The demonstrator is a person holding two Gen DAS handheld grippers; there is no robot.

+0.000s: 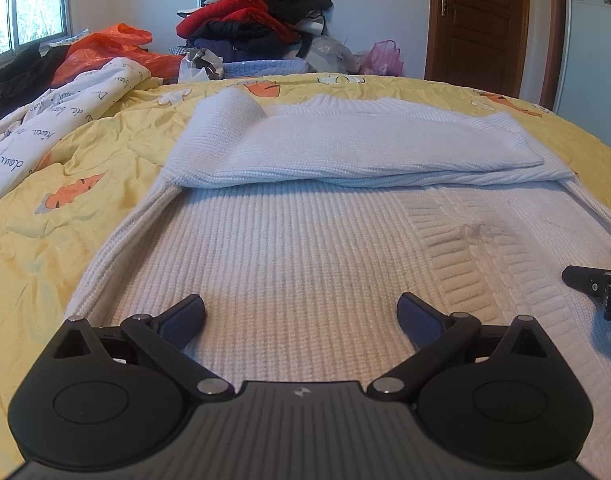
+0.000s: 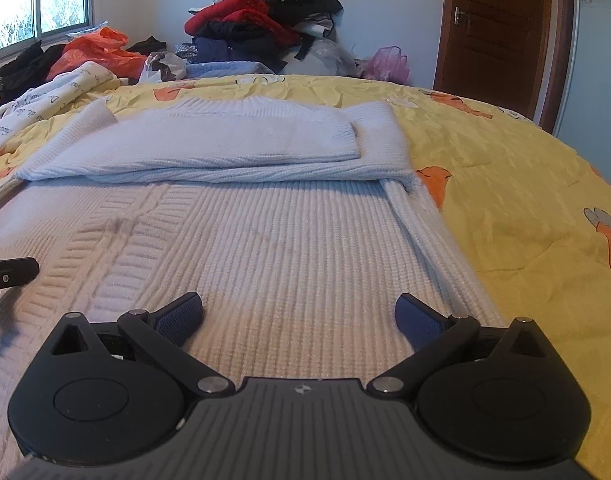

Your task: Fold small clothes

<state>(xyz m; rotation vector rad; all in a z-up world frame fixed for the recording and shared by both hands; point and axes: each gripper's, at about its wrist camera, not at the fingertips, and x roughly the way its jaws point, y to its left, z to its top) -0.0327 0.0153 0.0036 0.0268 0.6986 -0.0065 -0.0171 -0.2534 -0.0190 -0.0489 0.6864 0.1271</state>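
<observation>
We have the white sweater (image 1: 289, 248) flat on the yellow bedspread (image 2: 505, 184) with both sleeves (image 1: 345, 148) folded across, body fold remaining, left gripper (image 1: 301, 314) and right gripper (image 2: 299, 312) spread wide, empty.

sweater (image 1: 289, 248): white ribbed knit, coarse and matt | quilt (image 1: 45, 240): yellow printed cloth, creased, faint sheen | left gripper (image 1: 301, 312): matt black plastic, bright metal pins (blue textured pads (image 1: 185, 320)) | door (image 2: 501, 20): brown wood, semi-gloss | bag (image 2: 93, 50): orange plastic, shiny
</observation>
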